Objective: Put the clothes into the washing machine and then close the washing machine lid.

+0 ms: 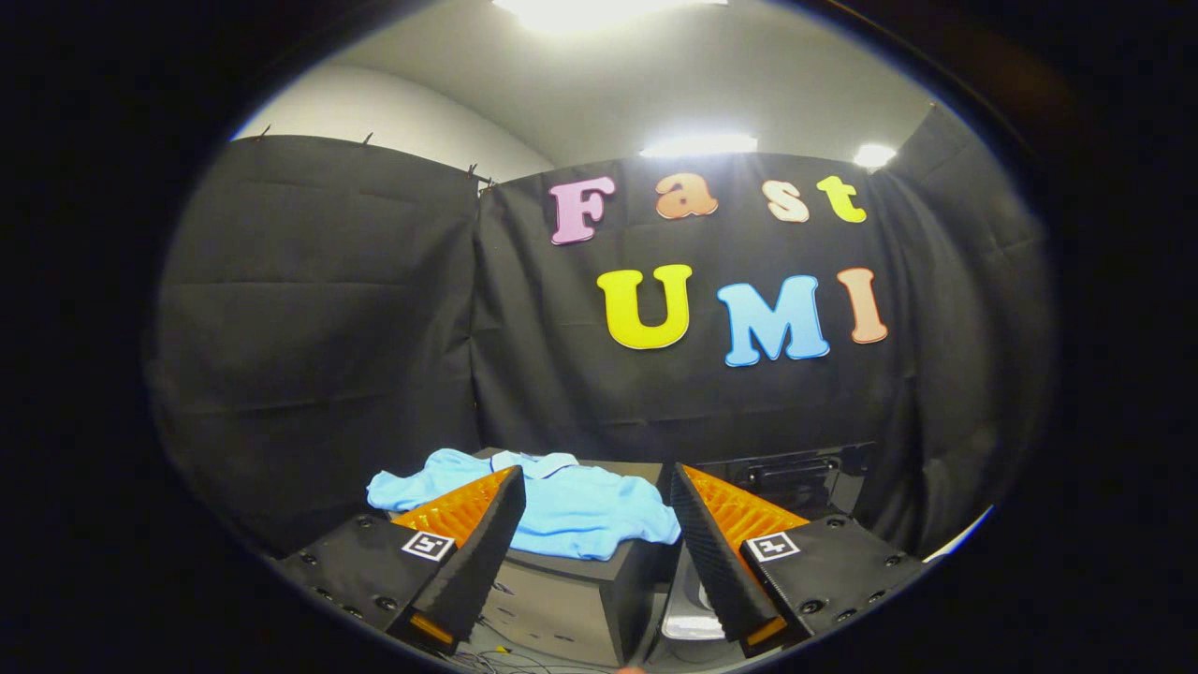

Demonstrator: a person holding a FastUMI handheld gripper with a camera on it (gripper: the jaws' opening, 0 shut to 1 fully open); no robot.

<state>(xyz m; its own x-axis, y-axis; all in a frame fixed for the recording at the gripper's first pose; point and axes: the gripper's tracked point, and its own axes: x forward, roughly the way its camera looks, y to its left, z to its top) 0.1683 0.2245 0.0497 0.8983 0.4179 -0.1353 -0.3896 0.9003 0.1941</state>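
Observation:
A light blue shirt [580, 505] with a white collar lies spread on top of a dark box-like stand [571, 599], just beyond my fingertips. My gripper [594, 487] is open, its two fingers wide apart with nothing between them, framing the shirt from in front. Past the right finger stands a dark machine [796, 473] with a handle bar on its raised part. A pale opening [694, 608] shows low down beside the right finger.
Black cloth walls close the booth behind and on both sides. The stand's front face [552, 613] drops away below the shirt, and loose wires [496, 660] lie at its foot. Bright ceiling lights shine above.

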